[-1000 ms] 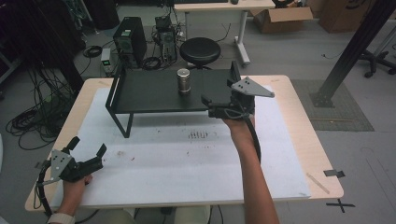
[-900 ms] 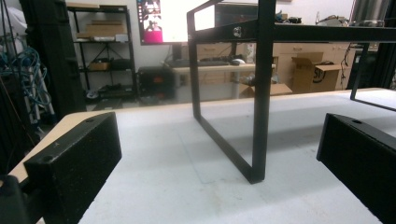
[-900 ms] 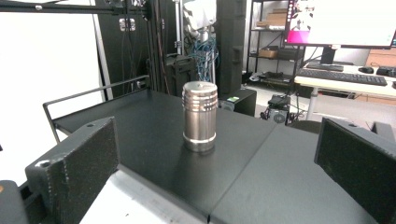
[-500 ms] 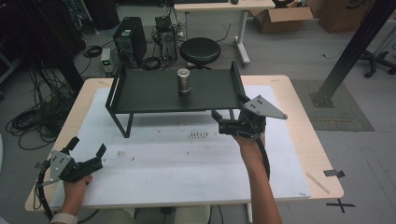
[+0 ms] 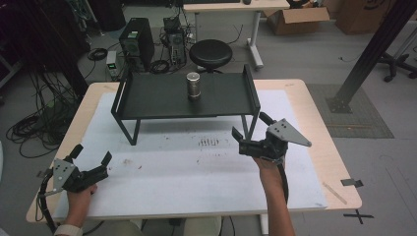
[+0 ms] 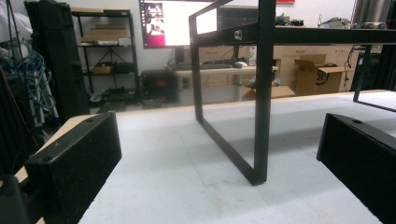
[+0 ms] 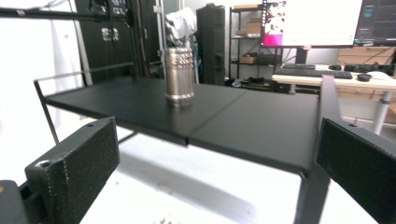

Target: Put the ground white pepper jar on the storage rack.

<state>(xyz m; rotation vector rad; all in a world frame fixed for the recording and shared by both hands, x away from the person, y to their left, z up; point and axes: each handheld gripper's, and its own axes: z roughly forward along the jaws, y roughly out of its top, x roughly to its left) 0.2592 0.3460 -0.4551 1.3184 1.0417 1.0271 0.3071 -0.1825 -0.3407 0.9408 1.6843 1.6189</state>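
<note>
Steel, ribbed and upright, the small canister (image 5: 193, 86) stands alone near the middle of the black shelf (image 5: 147, 98), toward its back edge, with nothing steadying it. It is tall for its foot, so a knock to the shelf could well tip it or send it rolling off the back. Your right tongs (image 5: 252, 130) hang just in front of the shelf's right front leg with jaws spread wide and empty; if you reach in again from this low angle, a jaw could catch the front edge or the side rail and jolt the whole stand. Your left tongs (image 5: 92, 156) rest low at the near left of the desk (image 5: 314, 123), also wide and empty, well apart from everything. Compared with a second ago, your right tongs have drawn back off the shelf toward you, while the canister and the left tongs have not moved.
</note>
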